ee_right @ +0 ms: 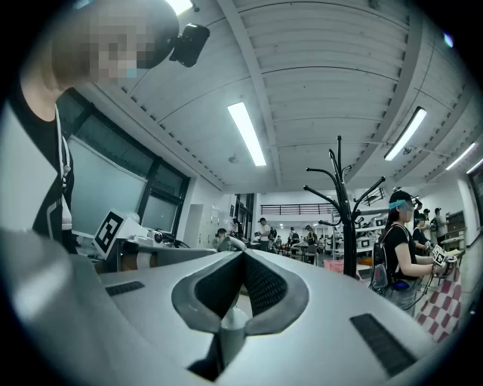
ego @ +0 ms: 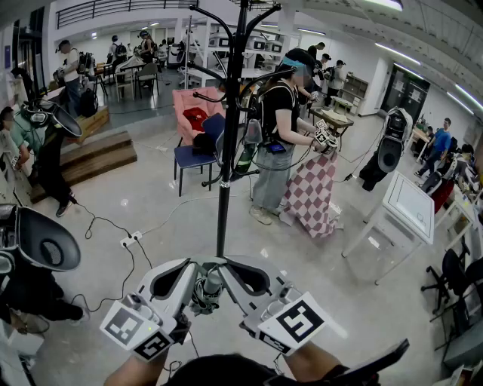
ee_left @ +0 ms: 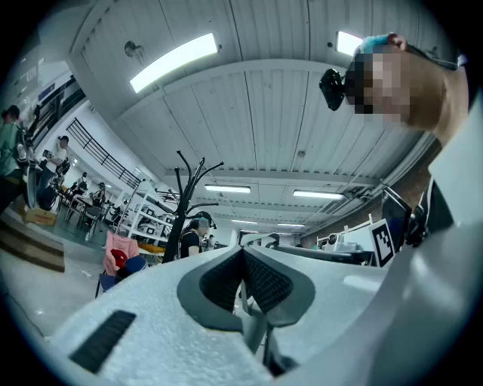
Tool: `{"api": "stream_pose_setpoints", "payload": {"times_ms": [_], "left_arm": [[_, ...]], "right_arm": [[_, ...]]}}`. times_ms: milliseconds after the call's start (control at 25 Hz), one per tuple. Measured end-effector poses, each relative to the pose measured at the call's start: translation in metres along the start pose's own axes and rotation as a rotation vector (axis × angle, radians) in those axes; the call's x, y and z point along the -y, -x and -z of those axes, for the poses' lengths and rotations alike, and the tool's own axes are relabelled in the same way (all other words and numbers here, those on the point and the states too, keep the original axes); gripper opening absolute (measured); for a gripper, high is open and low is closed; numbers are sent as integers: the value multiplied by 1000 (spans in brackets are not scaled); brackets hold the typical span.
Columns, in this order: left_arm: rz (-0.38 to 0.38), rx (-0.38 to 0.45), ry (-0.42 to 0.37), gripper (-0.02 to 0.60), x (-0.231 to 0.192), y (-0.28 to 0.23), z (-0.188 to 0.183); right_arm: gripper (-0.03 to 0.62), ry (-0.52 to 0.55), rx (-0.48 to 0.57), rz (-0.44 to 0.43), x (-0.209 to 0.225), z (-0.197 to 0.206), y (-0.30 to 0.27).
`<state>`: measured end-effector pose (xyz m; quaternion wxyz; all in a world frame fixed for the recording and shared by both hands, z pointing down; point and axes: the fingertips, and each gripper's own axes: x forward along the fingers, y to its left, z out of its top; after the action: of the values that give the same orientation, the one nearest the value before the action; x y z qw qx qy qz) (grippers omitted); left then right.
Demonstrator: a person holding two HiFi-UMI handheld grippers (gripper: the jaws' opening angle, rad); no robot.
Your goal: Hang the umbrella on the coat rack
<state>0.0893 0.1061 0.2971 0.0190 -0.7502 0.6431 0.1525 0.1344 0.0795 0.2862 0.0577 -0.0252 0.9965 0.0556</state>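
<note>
This is a big work hall, like a lab where people try out robot tools. It has a wide grey floor (ego: 151,203), a high white ceiling with long lights (ee_left: 173,62) and an upstairs railing (ego: 121,9). White shelves (ee_left: 139,215) stand at the back. Many people stand about. One person (ego: 275,136) wears a pack with wires and holds a tool over a checked cloth (ego: 311,192). Cables and a power strip (ego: 128,241) lie on the floor near a tall black coat rack (ego: 224,151), a blue chair (ego: 192,160) and a white table (ego: 410,207)
</note>
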Motion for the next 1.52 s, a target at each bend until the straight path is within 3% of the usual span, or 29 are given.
{"api": "stream_pose_setpoints", "payload": {"times_ms": [560, 1080, 1520], "left_arm": [[21, -1, 15, 11, 1, 5, 1], [21, 9, 28, 11, -26, 19, -7], [79, 31, 34, 11, -53, 44, -20]], "right_arm": [[8, 20, 9, -10, -10, -1, -3], [8, -19, -3, 23, -15, 4, -28], [8, 10, 3, 70, -37, 2, -58]]}}
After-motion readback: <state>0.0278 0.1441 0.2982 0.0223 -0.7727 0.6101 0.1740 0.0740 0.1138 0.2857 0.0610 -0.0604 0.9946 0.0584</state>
